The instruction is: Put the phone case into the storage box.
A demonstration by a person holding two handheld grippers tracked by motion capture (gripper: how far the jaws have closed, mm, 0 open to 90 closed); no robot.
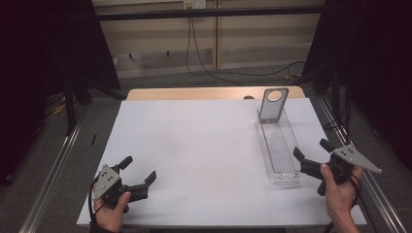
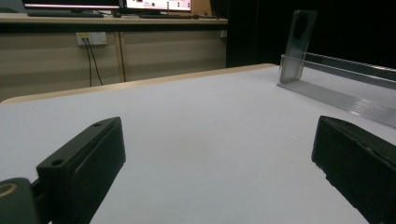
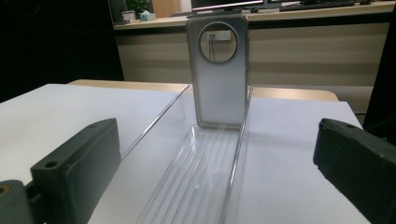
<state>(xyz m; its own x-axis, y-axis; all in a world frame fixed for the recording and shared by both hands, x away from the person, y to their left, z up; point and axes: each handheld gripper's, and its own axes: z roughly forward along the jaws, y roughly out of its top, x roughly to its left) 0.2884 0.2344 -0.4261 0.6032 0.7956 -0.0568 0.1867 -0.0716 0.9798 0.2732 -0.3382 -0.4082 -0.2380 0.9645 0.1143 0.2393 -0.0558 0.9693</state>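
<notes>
Both tools, left tool [image 1: 138, 171] and right tool [image 1: 309, 150], we are holding with jaws apart over the white bench [image 1: 204, 145]; phone case [image 3: 219, 70] is standing upright in the clear tray [image 3: 205, 177], nothing blocking it.

- We see a white counter [image 1: 204, 145] with a wooden far edge across mid-frame.
- Black cables [image 1: 194, 53] hang from a wall socket [image 1: 194, 4] at top centre.
- Monitors [image 2: 154, 4] sit along the left gripper view's top edge.
</notes>
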